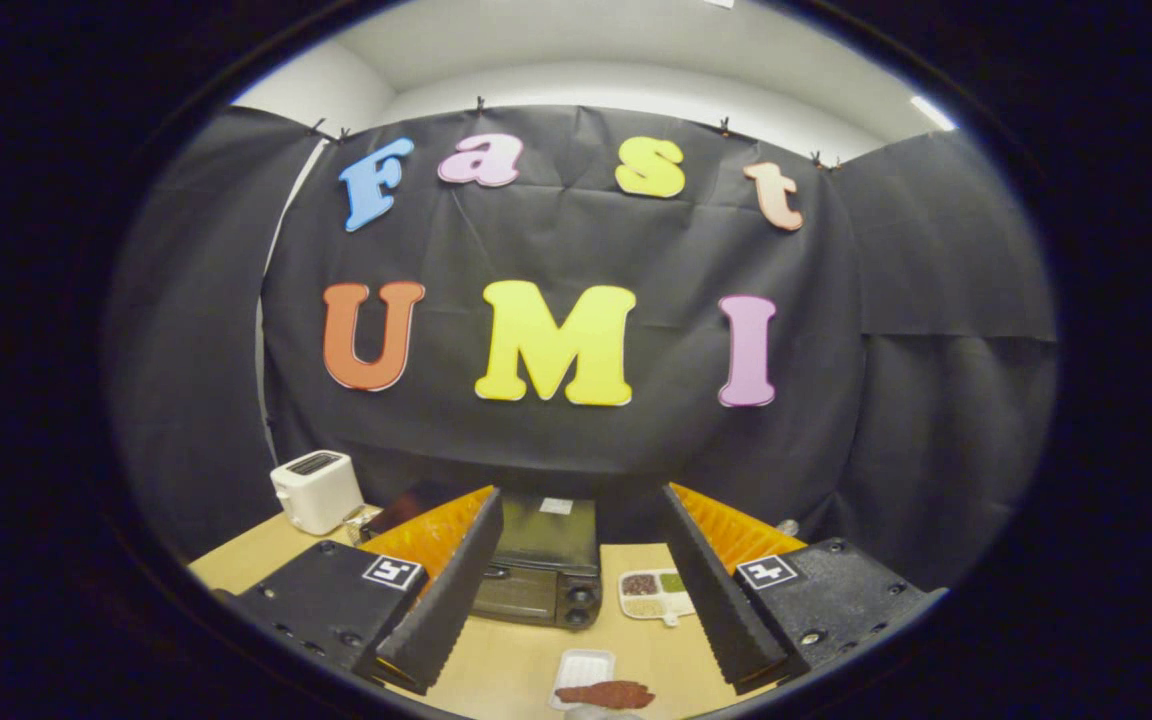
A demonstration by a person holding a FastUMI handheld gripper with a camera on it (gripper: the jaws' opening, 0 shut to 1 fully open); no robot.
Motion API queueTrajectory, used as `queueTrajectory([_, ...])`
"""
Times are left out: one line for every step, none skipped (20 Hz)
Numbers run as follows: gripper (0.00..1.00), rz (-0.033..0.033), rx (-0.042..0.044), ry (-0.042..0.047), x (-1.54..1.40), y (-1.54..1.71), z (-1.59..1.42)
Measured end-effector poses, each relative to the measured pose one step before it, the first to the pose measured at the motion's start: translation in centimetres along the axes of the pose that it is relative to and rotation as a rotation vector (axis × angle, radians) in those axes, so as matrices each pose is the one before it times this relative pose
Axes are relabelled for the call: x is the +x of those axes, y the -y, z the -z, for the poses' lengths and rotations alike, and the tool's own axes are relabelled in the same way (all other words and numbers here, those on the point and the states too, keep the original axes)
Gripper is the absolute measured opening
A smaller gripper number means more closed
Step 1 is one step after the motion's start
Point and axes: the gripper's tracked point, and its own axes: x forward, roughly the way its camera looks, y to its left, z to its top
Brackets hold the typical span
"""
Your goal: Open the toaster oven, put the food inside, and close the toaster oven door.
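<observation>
Black toaster oven shut | we hold gripper spread wide, empty | next: pull door open

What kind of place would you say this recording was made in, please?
Probably a staged kitchen booth: a wooden table bears a closed toaster oven, a white toaster and a food tray, black cloth behind. The gripper hangs with jaws open.

You've got one toaster oven, one white toaster and one table. Two trays: one divided tray, one small white tray. One piece of food, one gripper with two fingers spread apart.
</observation>
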Motion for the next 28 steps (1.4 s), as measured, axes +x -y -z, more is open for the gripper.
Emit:
queueTrajectory([0.99, -0.01714, 0.00355, -0.02148, 1.581, -1.647, 1.116])
queueTrajectory([0.99, -0.0126, -0.00057, -0.03006, 1.703, -1.512, 1.215])
queueTrajectory([0.99, -0.00566, -0.00076, -0.01759, 1.804, -1.141, 1.078])
queueTrajectory([0.99, -0.00074, -0.00021, -0.02134, 1.715, -1.07, 0.905])
queueTrajectory([0.99, -0.00135, 0.00149, -0.03061, 1.749, -0.953, 1.317])
queueTrajectory([1.0, -0.0018, 0.00214, -0.02416, 1.788, -0.997, 1.138])
queueTrajectory([1.0, -0.00016, -0.00592, -0.02573, 1.579, -0.841, 0.965])
queueTrajectory([1.0, 0.00421, -0.00741, -0.02612, 1.453, -0.678, 0.861])
queueTrajectory([1.0, -0.00203, -0.00294, -0.01748, 1.11, -0.733, 0.718])
queueTrajectory([1.0, 0.00209, -0.00523, -0.0108, 0.963, -0.568, 0.453])
queueTrajectory([1.0, 0.00866, -0.01275, -0.01258, 0.892, -0.396, 0.407])
queueTrajectory([1.0, 0.01063, -0.01366, -0.00988, 0.746, -0.147, 0.4])
queueTrajectory([1.0, 0.01175, -0.01069, -0.01233, 0.611, -0.062, 0.503])
queueTrajectory([1.0, 0.00709, -0.00247, -0.01681, 0.509, -0.075, 0.464])
queueTrajectory([1.0, 0.00241, 0.00268, -0.0235, 0.382, -0.243, 0.717])
queueTrajectory([1.0, -0.00243, 0.00608, -0.02339, 0.149, -0.208, 0.697])
queueTrajectory([1.0, 0.00729, 0.01554, 0.02079, -0.271, 0.086, -0.393])
queueTrajectory([1.0, -0.00083, -0.00449, -0.0143, 0.381, -0.193, 0.33])
queueTrajectory([1.0, 0.00094, 0.0029, 0.00199, -0.312, 0.097, -0.251])
queueTrajectory([1.0, 0.00015, 0.00287, -0.01342, -0.355, -0.036, 0.206])
queueTrajectory([1.0, 0.00406, 0.00944, -0.00261, -0.002, 0.185, 0.195])
queueTrajectory([1.0, -0.00211, 0.00882, -0.01434, -0.22, 0.006, 0.319])
queueTrajectory([1.0, 0.00149, 0.01403, 0.00003, -0.217, 0.002, 0.203])
queueTrajectory([1.0, 0.0007, -0.00289, -0.00701, -0.318, -0.057, 0.15])
queueTrajectory([1.0, 0.00162, -0.00722, 0.00456, -0.237, -0.067, -0.059])
queueTrajectory([1.0, 0.00051, -0.00457, -0.00947, -0.219, -0.012, 0.059])
queueTrajectory([1.0, 0.00185, 0.00481, -0.00711, -0.262, -0.06, 0.329])
queueTrajectory([1.0, -0.0013, 0.0042, -0.00816, -0.33, 0.043, 0.259])
